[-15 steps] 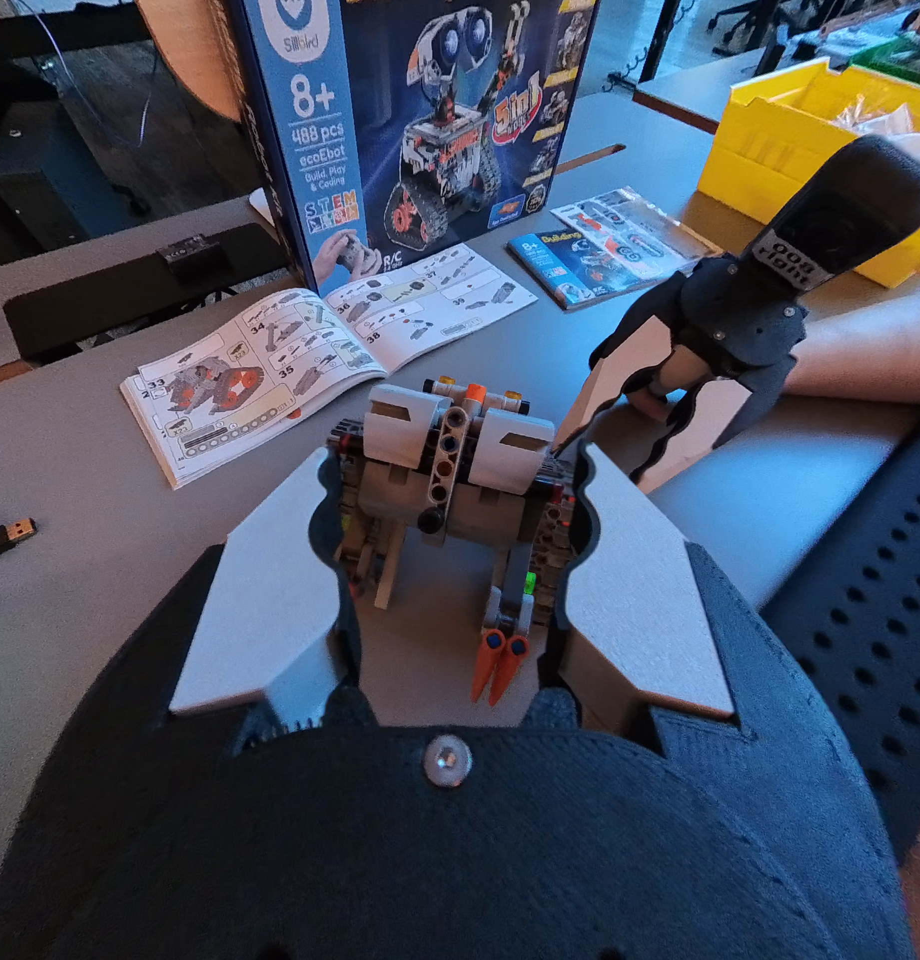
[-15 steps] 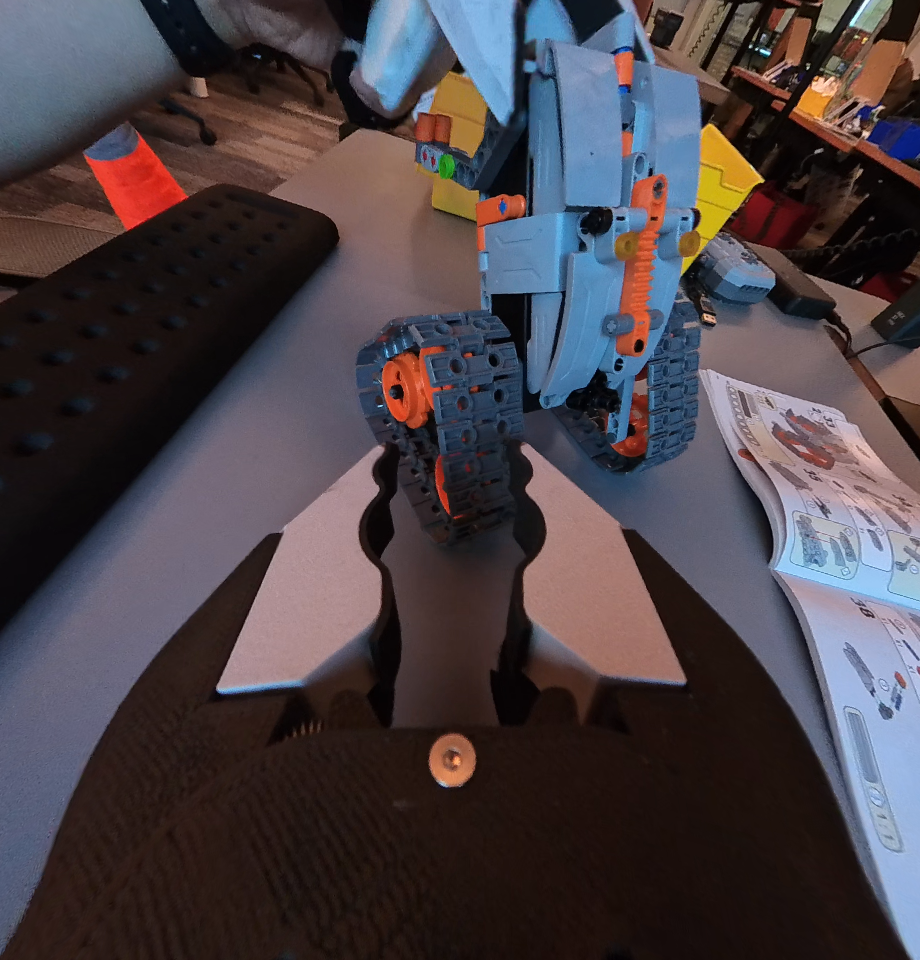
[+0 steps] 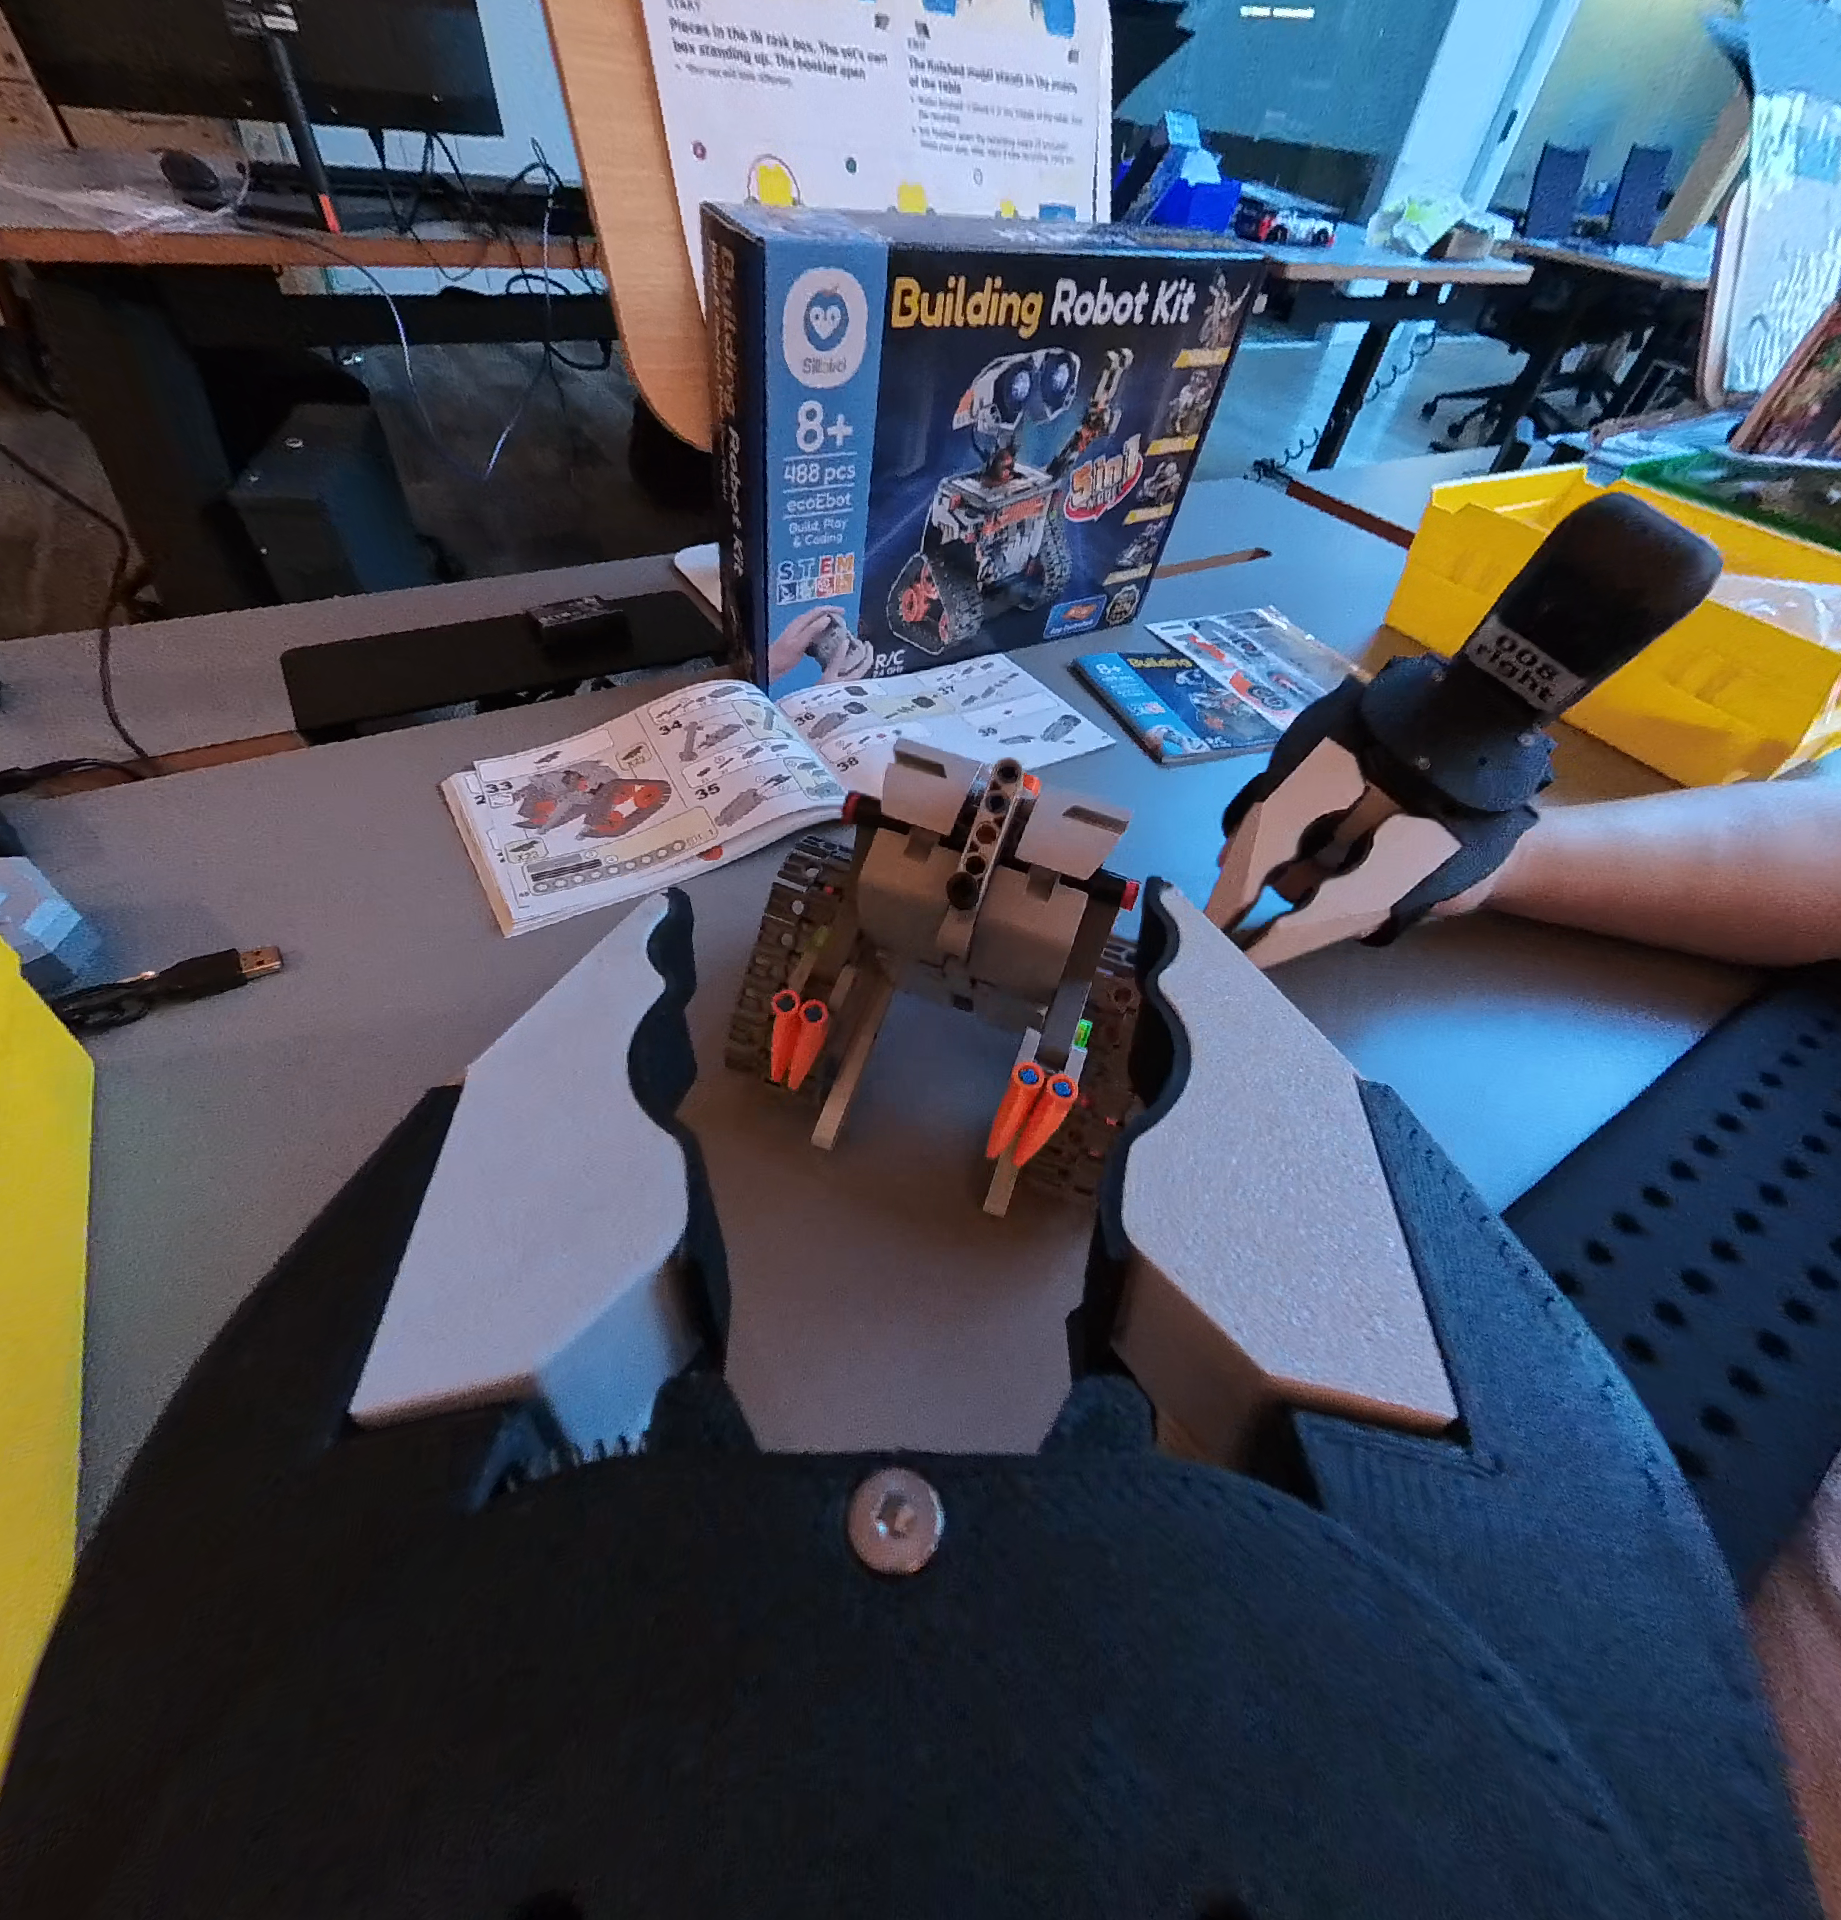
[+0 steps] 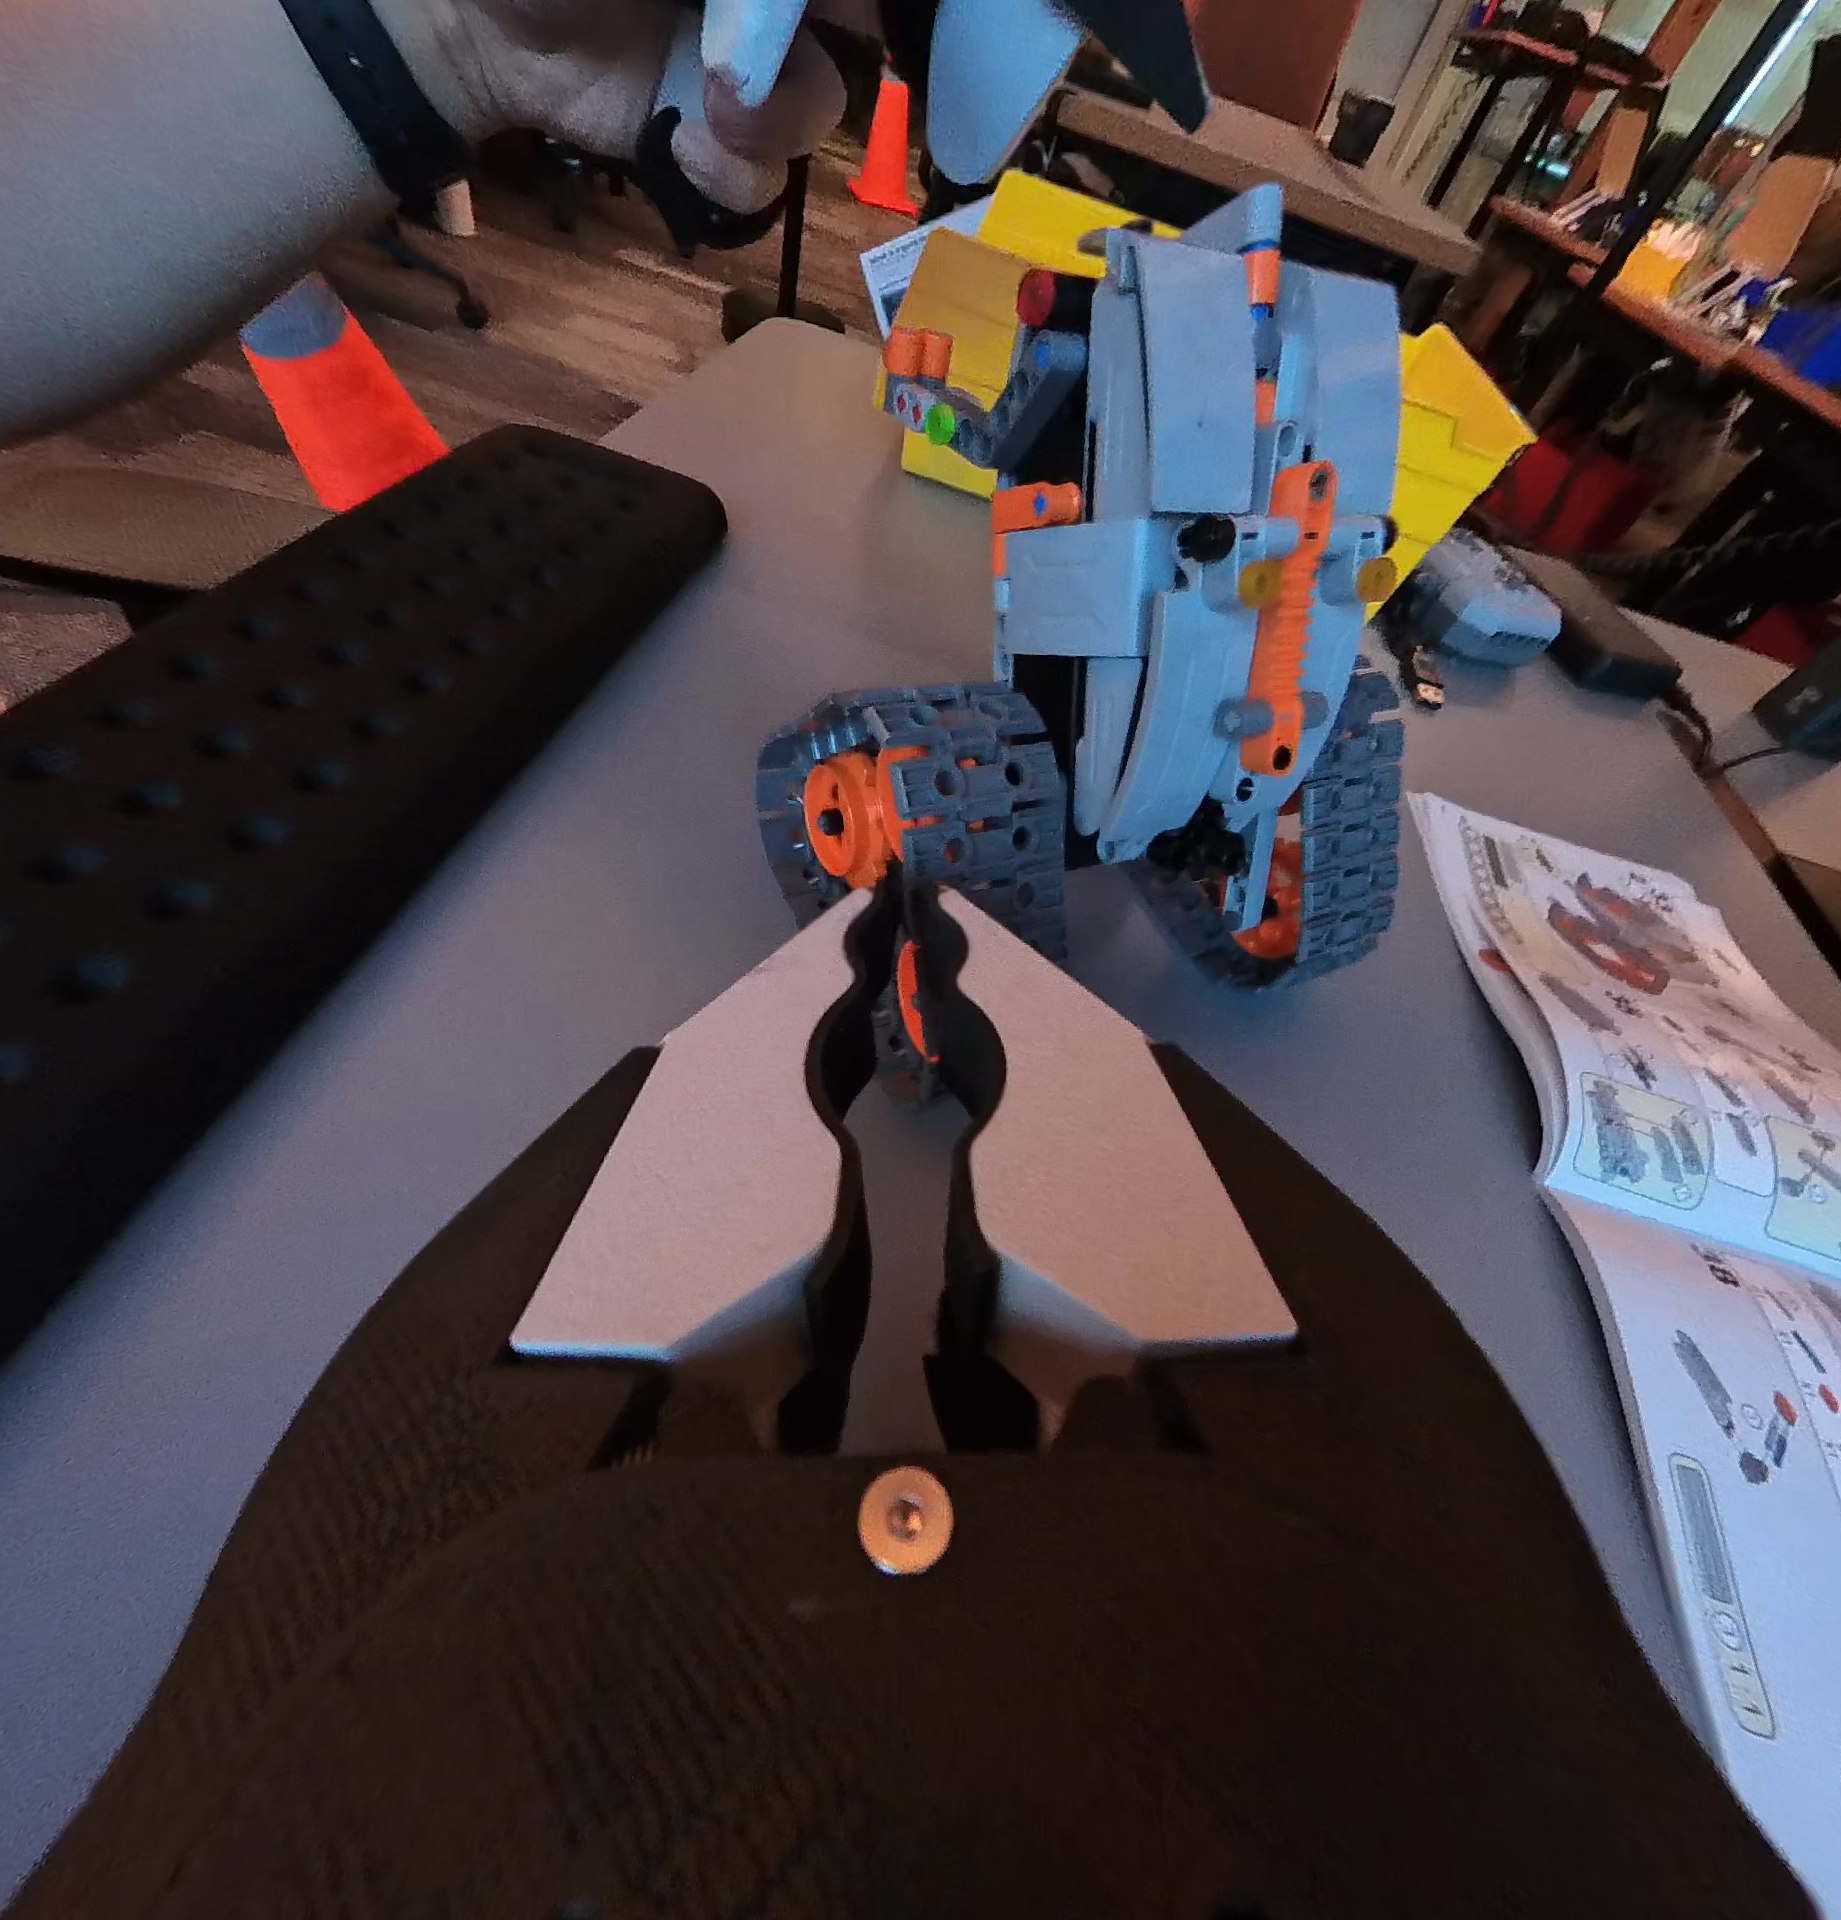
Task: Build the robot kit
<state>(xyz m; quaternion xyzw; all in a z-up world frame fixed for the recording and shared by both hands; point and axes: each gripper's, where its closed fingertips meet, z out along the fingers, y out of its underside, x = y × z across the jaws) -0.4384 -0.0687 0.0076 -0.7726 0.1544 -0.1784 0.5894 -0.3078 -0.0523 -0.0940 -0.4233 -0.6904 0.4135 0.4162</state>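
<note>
Grey-and-orange brick robot (image 3: 947, 966) now stands free on the grey table (image 3: 272, 1091). Half a second back the left gripper (image 3: 911, 997) was clamped on its sides; now it's spread wide and backed off. Right gripper (image 4: 903, 914) has pinched nearly shut at the near track (image 4: 957, 790), can't tell if it's actually gripping. Open booklet (image 3: 687, 790) and kit box (image 3: 978, 457) sit behind.

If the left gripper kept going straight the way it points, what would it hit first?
Most likely the toy robot standing on the table: it sits dead ahead of the left gripper, between the open jaws' tips. Depth is unclear, but nothing lies nearer.
</note>
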